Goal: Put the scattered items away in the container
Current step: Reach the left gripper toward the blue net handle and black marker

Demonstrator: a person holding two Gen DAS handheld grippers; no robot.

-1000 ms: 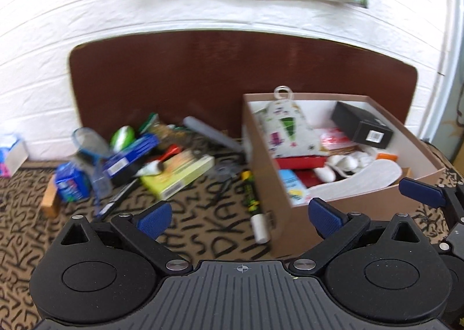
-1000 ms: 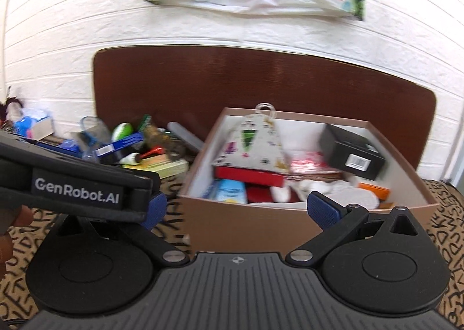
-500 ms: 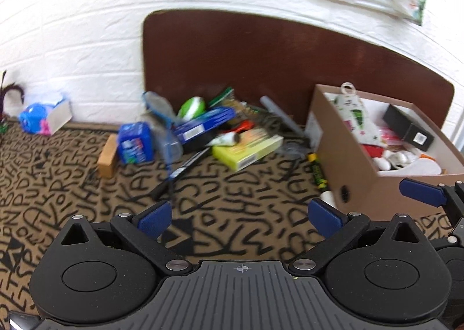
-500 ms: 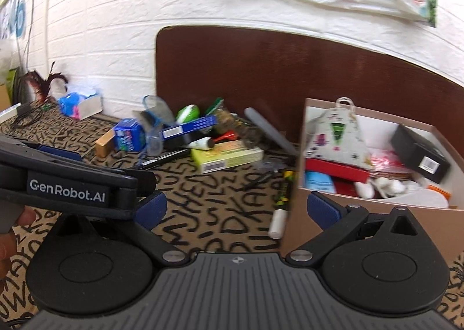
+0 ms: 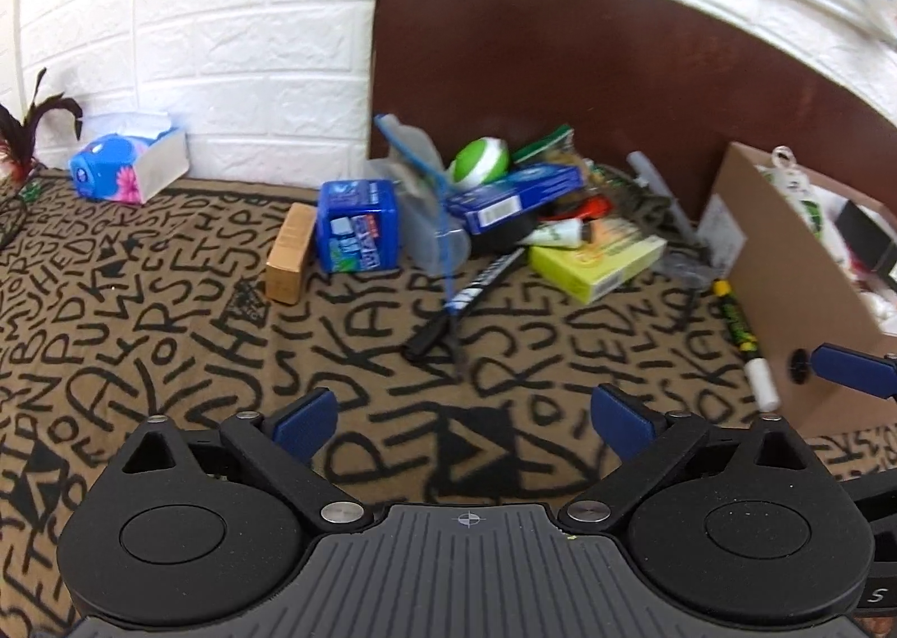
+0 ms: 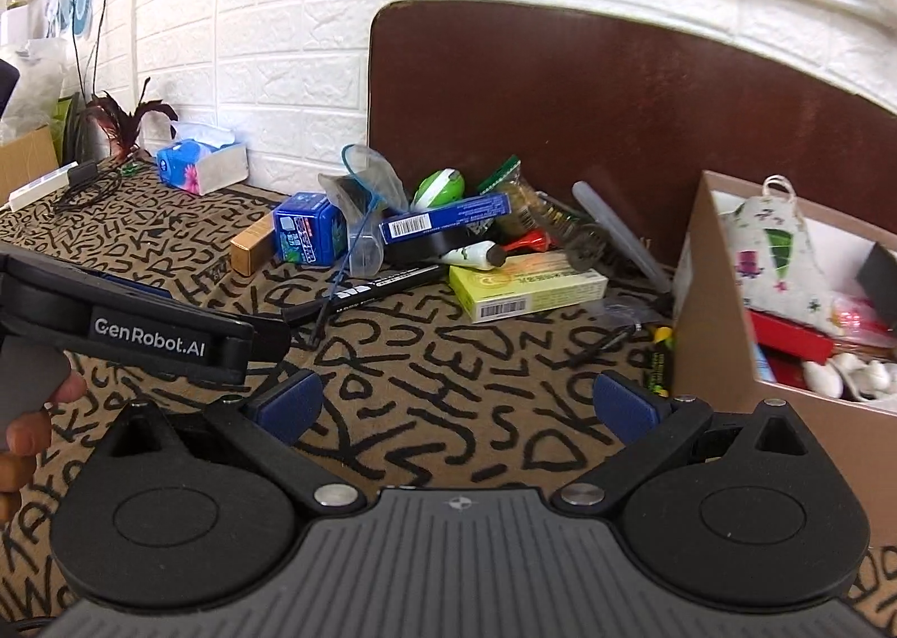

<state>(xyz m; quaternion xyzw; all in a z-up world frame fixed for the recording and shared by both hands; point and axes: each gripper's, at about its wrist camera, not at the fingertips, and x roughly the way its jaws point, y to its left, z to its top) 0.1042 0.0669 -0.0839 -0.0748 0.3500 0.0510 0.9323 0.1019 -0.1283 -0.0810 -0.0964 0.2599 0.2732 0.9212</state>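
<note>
Left gripper point(image 5: 464, 416): we see fingers spread, holding nothing, above the table point(image 5: 168, 335).
Right gripper point(image 6: 458, 402): fingers spread, holding nothing.
Box point(image 6: 712, 313): right of the item pile.

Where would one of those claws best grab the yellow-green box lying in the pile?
Probably across the narrow width of the yellow-green box, near its barcoded front end, coming down from above. It lies flat with that end free, while a white tube rests on its back edge. Both claws are open.
</note>
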